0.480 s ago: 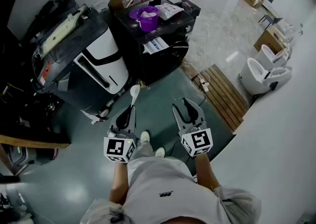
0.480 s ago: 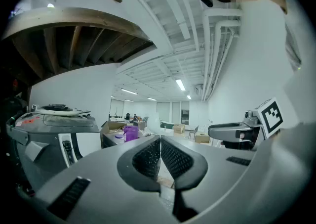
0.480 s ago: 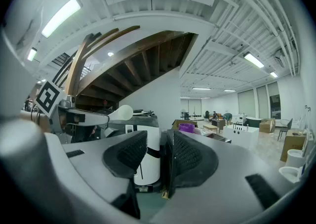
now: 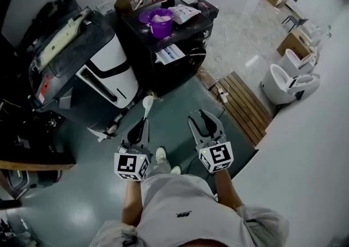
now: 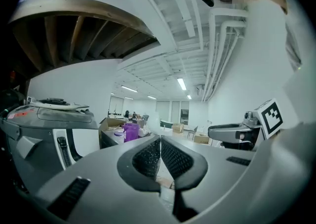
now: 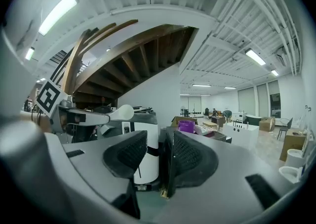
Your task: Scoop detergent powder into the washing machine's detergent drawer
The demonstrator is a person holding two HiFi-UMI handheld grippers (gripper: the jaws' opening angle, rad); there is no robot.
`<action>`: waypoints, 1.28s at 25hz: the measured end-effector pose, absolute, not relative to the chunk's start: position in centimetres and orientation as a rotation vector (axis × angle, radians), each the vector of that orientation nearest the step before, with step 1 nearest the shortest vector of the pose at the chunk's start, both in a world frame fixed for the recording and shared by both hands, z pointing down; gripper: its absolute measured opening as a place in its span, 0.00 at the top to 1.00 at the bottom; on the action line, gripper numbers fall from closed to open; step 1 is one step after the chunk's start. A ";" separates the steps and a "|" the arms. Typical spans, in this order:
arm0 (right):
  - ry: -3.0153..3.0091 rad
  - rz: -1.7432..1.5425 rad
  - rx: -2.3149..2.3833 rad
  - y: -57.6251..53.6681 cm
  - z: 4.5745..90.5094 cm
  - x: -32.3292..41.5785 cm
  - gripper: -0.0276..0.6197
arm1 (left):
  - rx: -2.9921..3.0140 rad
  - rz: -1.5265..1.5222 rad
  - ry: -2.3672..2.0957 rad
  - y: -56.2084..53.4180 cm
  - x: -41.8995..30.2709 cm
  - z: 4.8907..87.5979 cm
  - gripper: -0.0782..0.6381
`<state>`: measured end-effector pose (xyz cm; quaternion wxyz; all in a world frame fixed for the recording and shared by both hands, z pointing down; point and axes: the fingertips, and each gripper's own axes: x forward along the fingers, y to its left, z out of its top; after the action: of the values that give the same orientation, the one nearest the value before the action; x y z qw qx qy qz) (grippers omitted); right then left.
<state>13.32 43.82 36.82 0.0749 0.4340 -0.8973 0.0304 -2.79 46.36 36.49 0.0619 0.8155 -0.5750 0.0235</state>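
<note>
Machines drifted slightly left in head view; claws barely shifted. Left claw [image 4: 144, 122] clamped on handle of scoop [image 4: 148, 102], white with round bowl, pointed forward, probably ready for dipping. Right claw [image 4: 206, 116] jaws apart, empty, likely free for drawer. Purple powder tub [image 4: 162, 23] well ahead atop dark washing machine [image 4: 182, 58].

The person wore a light grey short-sleeved T-shirt [image 4: 175, 208] with a small dark mark on the chest, and white shoes [image 4: 160, 154]. The left gripper [image 4: 142, 123] and the right gripper [image 4: 203, 116] had smooth pale grey shells. Each ended in two black jaws faced with finely dotted pads [image 6: 190, 156]. Dark slots [image 6: 261, 183] were cut into the shells beside the jaws. Behind each gripper sat a white cube [image 4: 131, 165] printed with black square markers.
</note>
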 end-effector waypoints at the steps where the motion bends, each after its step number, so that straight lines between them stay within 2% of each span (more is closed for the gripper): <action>1: -2.684 0.095 1.305 43.1 36.9 13.0 0.73 | 2.466 0.066 -1.732 45.6 -3.2 36.6 0.87; 17: -2.589 0.083 1.365 32.8 37.9 6.7 0.73 | 2.518 0.066 -1.600 34.2 -9.7 37.4 0.87; 23: -2.561 0.088 1.382 30.4 38.1 5.7 0.66 | 2.538 0.052 -1.568 31.4 -10.5 37.7 0.87; 32: -2.555 0.098 1.363 26.8 38.5 5.1 0.66 | 2.529 0.062 -1.554 27.9 -10.8 38.2 0.87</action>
<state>5.09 26.84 38.49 0.1219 0.4670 -0.8752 0.0334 -10.78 27.87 38.24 0.0861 0.8487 -0.5214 0.0208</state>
